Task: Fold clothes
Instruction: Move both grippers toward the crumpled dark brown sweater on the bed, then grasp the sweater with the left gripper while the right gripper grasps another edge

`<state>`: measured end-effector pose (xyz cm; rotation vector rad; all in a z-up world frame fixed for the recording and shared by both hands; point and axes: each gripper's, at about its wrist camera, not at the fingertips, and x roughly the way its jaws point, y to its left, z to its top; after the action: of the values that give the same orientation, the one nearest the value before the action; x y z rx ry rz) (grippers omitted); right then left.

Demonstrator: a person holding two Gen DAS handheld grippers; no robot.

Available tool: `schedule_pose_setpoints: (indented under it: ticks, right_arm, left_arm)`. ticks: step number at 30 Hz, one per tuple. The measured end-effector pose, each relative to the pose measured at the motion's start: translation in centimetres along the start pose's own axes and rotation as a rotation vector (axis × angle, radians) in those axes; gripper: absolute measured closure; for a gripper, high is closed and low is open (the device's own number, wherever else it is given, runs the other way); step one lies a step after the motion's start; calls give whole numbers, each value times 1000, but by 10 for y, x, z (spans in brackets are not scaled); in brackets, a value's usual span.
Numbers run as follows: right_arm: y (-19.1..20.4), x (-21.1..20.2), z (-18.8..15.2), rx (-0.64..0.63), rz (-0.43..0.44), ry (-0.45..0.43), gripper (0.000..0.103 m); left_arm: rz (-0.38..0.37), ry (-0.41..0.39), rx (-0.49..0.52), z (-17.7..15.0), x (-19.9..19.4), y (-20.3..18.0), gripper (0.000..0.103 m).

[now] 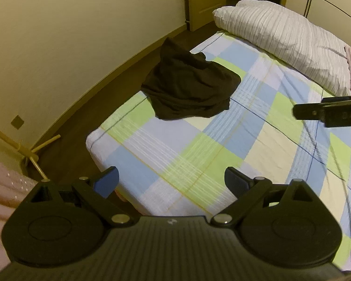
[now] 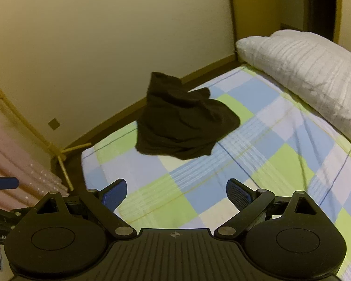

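Note:
A crumpled black garment (image 1: pixel 189 86) (image 2: pixel 184 126) lies in a heap near the left edge of the checkered bed sheet (image 1: pixel 199 154) (image 2: pixel 257 164), part of it hanging past the mattress edge. My left gripper (image 1: pixel 170 178) hovers open above the bed's near corner, well short of the garment, with nothing between its blue pads. My right gripper (image 2: pixel 175 192) is open too, above the sheet and short of the garment. The right gripper's dark body (image 1: pixel 330 113) shows at the right edge of the left wrist view; a blue tip of the left gripper (image 2: pixel 2 183) shows at the far left of the right wrist view.
A white striped pillow (image 1: pixel 287 37) (image 2: pixel 311 70) lies at the far end of the bed. A wall and dark floor strip (image 1: pixel 77 121) run along the bed's left side. A wooden rack (image 1: pixel 32 152) with pink fabric (image 2: pixel 18 164) stands by the near corner.

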<state>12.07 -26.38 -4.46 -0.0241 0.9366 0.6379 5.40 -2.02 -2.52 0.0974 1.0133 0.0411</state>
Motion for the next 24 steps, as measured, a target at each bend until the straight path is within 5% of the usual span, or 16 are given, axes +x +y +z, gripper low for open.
schedule_pose_setpoints:
  ticks: [12, 18, 24]
  right_arm:
    - [-7, 42, 44, -138, -53, -25, 9]
    - [4, 126, 80, -360, -73, 50, 9]
    - [6, 223, 107, -551, -62, 127, 9]
  left_arm:
    - [-103, -75, 293, 89, 103, 57, 8]
    - [-206, -133, 462, 159, 190, 80, 8]
    - [-232, -251, 801, 192, 267, 67, 8]
